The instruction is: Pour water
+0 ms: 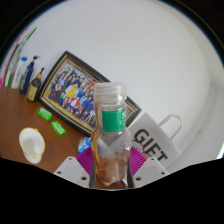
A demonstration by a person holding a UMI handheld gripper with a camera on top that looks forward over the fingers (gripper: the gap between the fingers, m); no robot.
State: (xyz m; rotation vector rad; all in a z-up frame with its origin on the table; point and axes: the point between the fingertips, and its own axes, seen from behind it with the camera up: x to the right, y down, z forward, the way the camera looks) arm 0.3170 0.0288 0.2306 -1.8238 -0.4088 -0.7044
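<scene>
The gripper [108, 172] is clasping a clear plastic bottle [110, 140] by its lower body, both pink pads [88, 160] pressing its sides, and is holding it upright above the wooden table [20, 120]. The bottle is probably light, smooth and easily squeezed, so a firm mid-body hold is suiting it. A white cup [32, 146] is standing nearby, beside the fingers.

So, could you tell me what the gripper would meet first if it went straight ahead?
The gripper already has the bottle between its fingers. Beyond that, probably the white gift bag, though depth is unclear.
</scene>
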